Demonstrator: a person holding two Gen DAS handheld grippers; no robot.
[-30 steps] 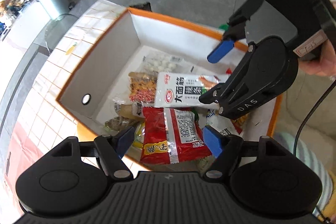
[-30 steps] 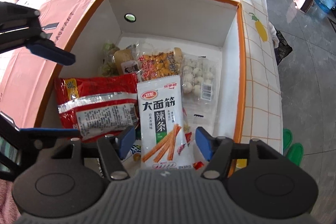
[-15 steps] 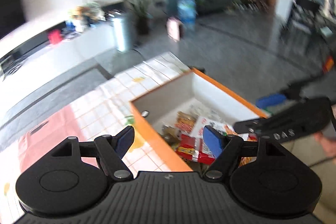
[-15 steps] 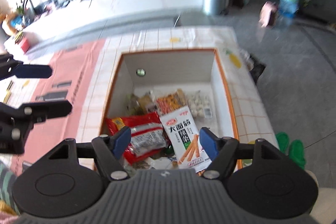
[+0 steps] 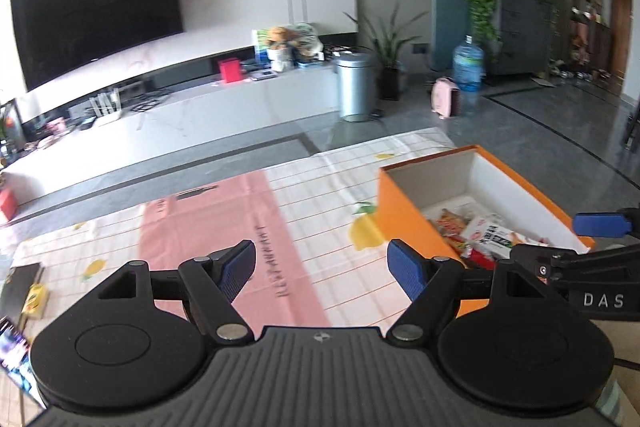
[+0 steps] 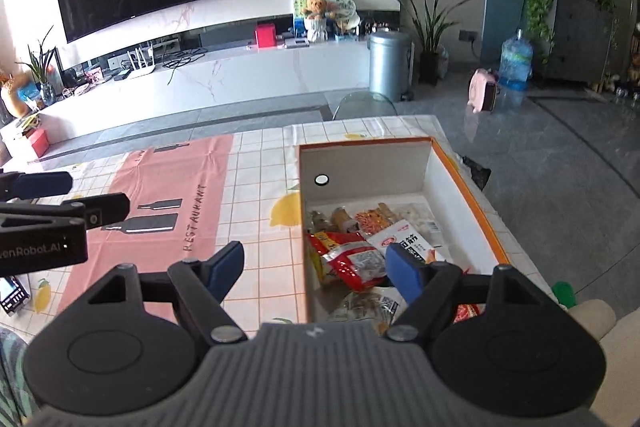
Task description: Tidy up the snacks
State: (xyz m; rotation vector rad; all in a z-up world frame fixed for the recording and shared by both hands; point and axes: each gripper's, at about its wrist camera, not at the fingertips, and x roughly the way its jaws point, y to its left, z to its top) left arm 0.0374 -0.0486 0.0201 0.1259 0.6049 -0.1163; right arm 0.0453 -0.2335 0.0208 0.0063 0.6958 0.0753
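Observation:
An orange box (image 6: 474, 183) with white inner walls stands on the right part of the table and holds several snack packets. Among them lie a red packet (image 6: 352, 261) and a white spicy-strip packet (image 6: 404, 241). The box (image 5: 408, 223) also shows at the right of the left wrist view. My left gripper (image 5: 322, 267) hangs open over the tablecloth, left of the box, with nothing between its fingers. My right gripper (image 6: 316, 267) is raised above the box's near left wall; its jaws are opening and hold nothing. Each gripper shows at the edge of the other's view.
A checked tablecloth (image 6: 256, 163) with a pink printed panel (image 6: 160, 195) covers the table. A phone (image 5: 12, 351) and a small yellow item (image 5: 34, 301) lie at the table's left end. Beyond are a TV console (image 6: 224, 75), a metal bin (image 6: 388, 63) and grey floor.
Both grippers have lifted up and back out of the box and tilted toward the room. The left one swung left over the tablecloth. The right jaws have spread wider.

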